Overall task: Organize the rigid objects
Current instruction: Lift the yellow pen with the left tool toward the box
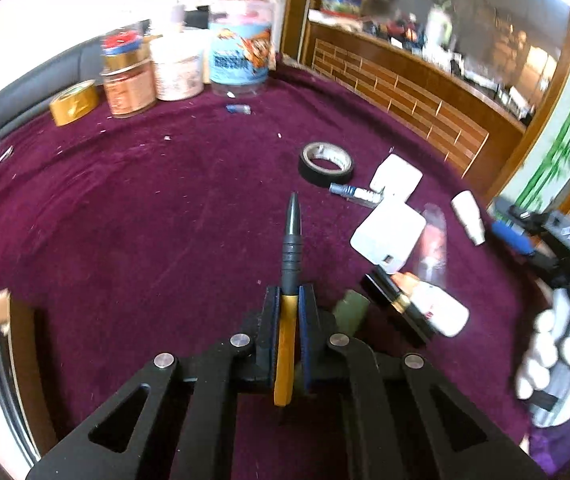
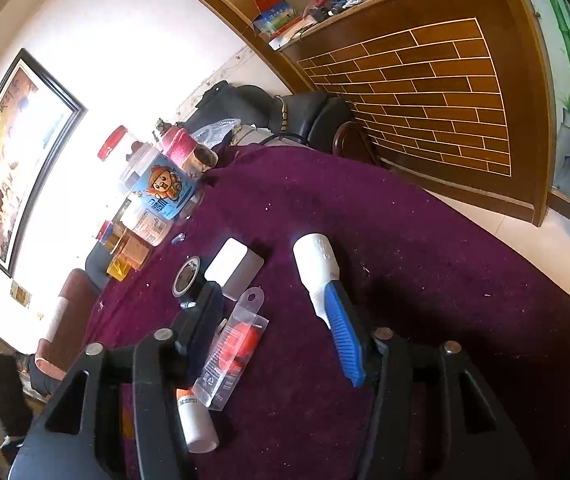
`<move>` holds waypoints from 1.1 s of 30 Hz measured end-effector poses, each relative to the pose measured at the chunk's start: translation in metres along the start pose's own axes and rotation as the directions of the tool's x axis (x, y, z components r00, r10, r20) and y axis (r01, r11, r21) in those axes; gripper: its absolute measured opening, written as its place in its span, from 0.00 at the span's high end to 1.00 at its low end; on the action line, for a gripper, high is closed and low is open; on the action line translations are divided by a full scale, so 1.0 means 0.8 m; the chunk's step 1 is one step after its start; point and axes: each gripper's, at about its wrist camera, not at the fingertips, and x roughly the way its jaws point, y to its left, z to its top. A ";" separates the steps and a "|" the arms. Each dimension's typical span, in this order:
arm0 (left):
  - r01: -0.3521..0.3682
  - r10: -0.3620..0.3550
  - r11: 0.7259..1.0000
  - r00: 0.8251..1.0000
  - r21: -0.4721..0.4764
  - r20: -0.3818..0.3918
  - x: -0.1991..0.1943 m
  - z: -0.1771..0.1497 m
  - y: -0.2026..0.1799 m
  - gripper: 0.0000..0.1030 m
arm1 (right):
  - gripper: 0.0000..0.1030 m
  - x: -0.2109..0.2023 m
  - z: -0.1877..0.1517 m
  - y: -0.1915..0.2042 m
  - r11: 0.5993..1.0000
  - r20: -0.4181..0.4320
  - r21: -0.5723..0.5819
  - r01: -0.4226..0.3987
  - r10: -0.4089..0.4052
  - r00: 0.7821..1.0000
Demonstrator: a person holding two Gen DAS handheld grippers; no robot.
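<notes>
In the left wrist view, a gold-and-black pen (image 1: 291,264) is clamped between the closed fingers of the left gripper (image 1: 289,300) above the purple tablecloth (image 1: 145,220), its rear end hidden between the pads. To its right a black tape roll (image 1: 326,163), white adapters (image 1: 389,237) and a blurred clear package (image 1: 433,240) are seen.

In the right wrist view, the right gripper (image 2: 281,320) is spread wide with nothing gripped. The clear package (image 2: 233,350) lies between its fingers; a white tube (image 2: 319,268) lies by the blue pad (image 2: 345,340), contact being unclear. The pen is not shown here.
</notes>
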 end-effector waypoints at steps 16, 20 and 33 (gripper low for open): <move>0.119 -0.089 0.980 0.979 -0.161 0.184 -0.119 -0.079 0.032 0.94 | 0.46 0.006 -0.008 0.014 0.993 -0.021 -0.085 0.083 -0.085 0.996; 0.117 -0.099 0.978 0.989 -0.174 0.109 -0.125 -0.089 0.044 0.94 | 0.46 0.009 -0.011 0.019 0.988 -0.022 -0.113 0.103 -0.106 0.994; -0.054 0.027 0.974 0.992 -0.222 -0.122 -0.001 -0.076 0.064 0.94 | 0.46 0.009 -0.013 0.025 0.983 -0.021 -0.144 0.111 -0.115 0.993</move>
